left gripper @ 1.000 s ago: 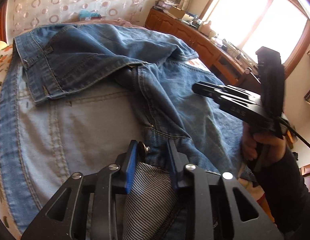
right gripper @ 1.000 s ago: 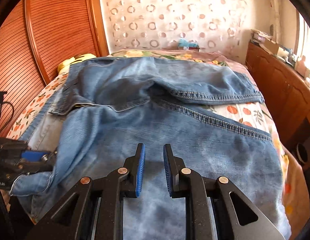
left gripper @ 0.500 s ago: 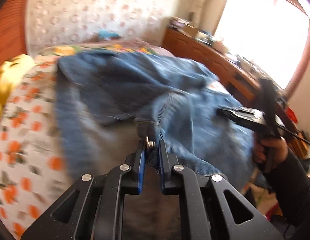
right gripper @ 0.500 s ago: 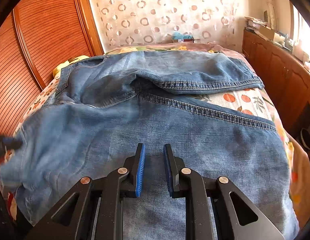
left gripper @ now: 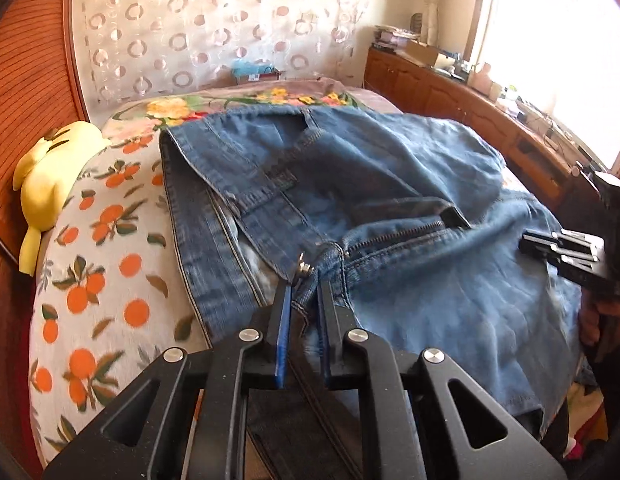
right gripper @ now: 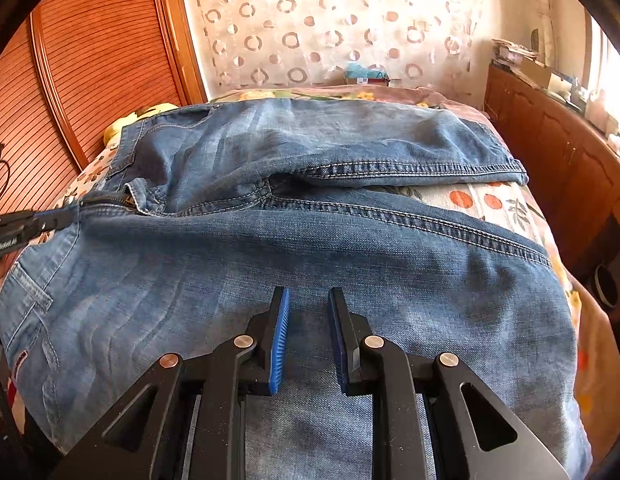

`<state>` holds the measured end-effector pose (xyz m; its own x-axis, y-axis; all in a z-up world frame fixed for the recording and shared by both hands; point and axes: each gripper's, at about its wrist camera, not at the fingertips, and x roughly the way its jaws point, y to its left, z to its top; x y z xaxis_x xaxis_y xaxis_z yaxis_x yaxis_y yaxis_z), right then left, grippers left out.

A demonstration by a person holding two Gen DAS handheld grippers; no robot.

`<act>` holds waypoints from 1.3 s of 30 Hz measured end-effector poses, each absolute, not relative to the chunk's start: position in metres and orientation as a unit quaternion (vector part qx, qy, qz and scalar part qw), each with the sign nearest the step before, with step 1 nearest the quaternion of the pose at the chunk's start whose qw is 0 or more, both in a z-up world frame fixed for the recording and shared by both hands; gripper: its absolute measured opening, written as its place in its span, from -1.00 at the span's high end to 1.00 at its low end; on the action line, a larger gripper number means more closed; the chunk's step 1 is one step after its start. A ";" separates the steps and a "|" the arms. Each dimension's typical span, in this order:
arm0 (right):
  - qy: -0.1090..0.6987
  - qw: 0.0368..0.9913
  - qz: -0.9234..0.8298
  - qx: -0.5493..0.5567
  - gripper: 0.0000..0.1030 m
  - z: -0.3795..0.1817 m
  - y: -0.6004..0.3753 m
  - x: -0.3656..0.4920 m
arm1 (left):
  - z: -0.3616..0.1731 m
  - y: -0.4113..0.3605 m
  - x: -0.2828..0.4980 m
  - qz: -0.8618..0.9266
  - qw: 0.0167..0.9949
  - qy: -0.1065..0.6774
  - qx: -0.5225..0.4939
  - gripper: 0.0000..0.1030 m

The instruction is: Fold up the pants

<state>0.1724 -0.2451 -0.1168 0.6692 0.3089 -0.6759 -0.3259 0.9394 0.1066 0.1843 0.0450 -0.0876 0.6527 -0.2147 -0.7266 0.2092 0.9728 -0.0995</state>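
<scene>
Left wrist view first: the left gripper (left gripper: pixel 303 300) is pinched on the waistband of the jeans (left gripper: pixel 390 208), right beside the metal button (left gripper: pixel 303 269) at the top of the open zipper (left gripper: pixel 394 236). Its jaws closed down within the last second and the denim is caught between the blue pads. From there the waistband runs away toward the far side of the bed (left gripper: pixel 93 240), and the right gripper (left gripper: pixel 558 246) shows at the right edge over the nearer leg.

From the right wrist view, the right gripper (right gripper: pixel 307 336) has its pads a little apart, with denim showing between and under them; whether they truly nip a fold or only rest on the thigh I cannot tell. The jeans (right gripper: pixel 310 248) lie spread across the orange-print bed (right gripper: pixel 490 204), both legs running off to the right, the far leg (right gripper: pixel 390 148) lying partly over the near one.

As for progress, I would say it has barely begun: the jeans are laid out and gripped at the waist, but no clean fold is made. Bringing one leg onto the other and folding lengthwise is all to come.

The near leg's hem is cut off at the lower right. The denim near the left gripper is blurred. A yellow plush toy (left gripper: pixel 49 184) sits at the bed's edge.
</scene>
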 end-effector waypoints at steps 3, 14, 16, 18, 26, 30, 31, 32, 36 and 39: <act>0.367 0.913 0.175 -0.012 0.60 -0.117 -0.246 0.172 | -0.080 0.052 0.185 -0.120 0.912 0.392 -0.011 0.77; 0.367 0.913 0.175 -0.016 0.60 -0.118 -0.247 0.172 | -0.090 0.060 0.170 -0.096 0.910 0.403 -0.001 0.41; 0.368 0.913 0.175 -0.018 0.59 -0.118 -0.246 0.172 | -0.088 0.065 0.166 -0.097 0.912 0.398 -0.015 0.18; 0.367 0.914 0.171 -0.029 0.59 -0.117 -0.242 0.171 | -0.088 0.068 0.162 -0.102 0.914 0.393 -0.025 0.09; 0.341 0.910 0.227 -0.063 0.58 -0.085 -0.191 0.167 | -0.110 0.057 0.161 -0.105 0.904 0.414 -0.025 0.09; 0.328 0.903 0.257 -0.103 0.40 -0.074 -0.153 0.178 | -0.115 0.052 0.156 -0.102 0.907 0.410 -0.012 0.09; 0.327 0.901 0.262 -0.110 0.37 -0.073 -0.146 0.182 | -0.116 0.052 0.155 -0.101 0.907 0.408 -0.008 0.09; 0.327 0.899 0.267 -0.118 0.36 -0.073 -0.137 0.187 | -0.116 0.051 0.154 -0.100 0.908 0.407 -0.004 0.09; 0.341 0.889 0.262 -0.160 0.36 -0.082 -0.110 0.212 | -0.118 0.050 0.149 -0.101 0.912 0.397 0.011 0.09; 0.352 0.879 0.264 -0.186 0.36 -0.086 -0.099 0.226 | -0.119 0.053 0.146 -0.102 0.913 0.395 0.006 0.09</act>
